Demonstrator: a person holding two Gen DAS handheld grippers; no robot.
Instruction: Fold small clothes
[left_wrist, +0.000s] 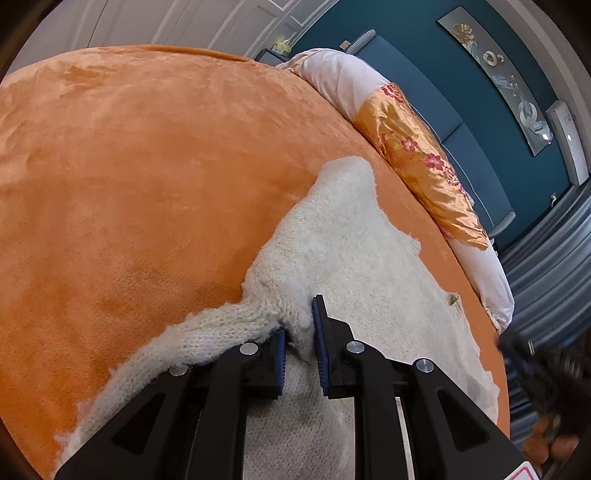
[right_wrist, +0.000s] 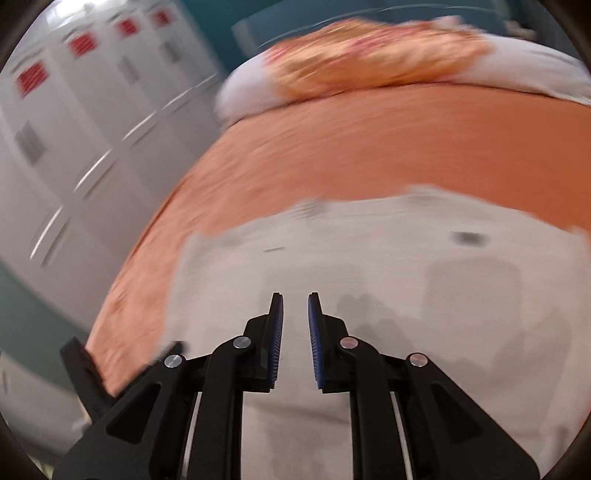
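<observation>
A cream knitted sweater (left_wrist: 354, 254) lies on an orange blanket (left_wrist: 147, 166) on a bed. My left gripper (left_wrist: 299, 332) is shut on a bunched fold of the sweater near a sleeve (left_wrist: 177, 343) that trails to the left. In the blurred right wrist view the sweater (right_wrist: 369, 266) spreads flat below my right gripper (right_wrist: 295, 314), whose jaws stand a little apart with nothing between them, hovering over the fabric. The right gripper also shows as a dark blur at the right edge of the left wrist view (left_wrist: 543, 365).
An orange floral pillow (left_wrist: 417, 155) and white bedding (left_wrist: 487, 280) lie along the head of the bed by a teal headboard (left_wrist: 424, 92). White wardrobe doors (right_wrist: 74, 129) stand beyond the bed's left edge.
</observation>
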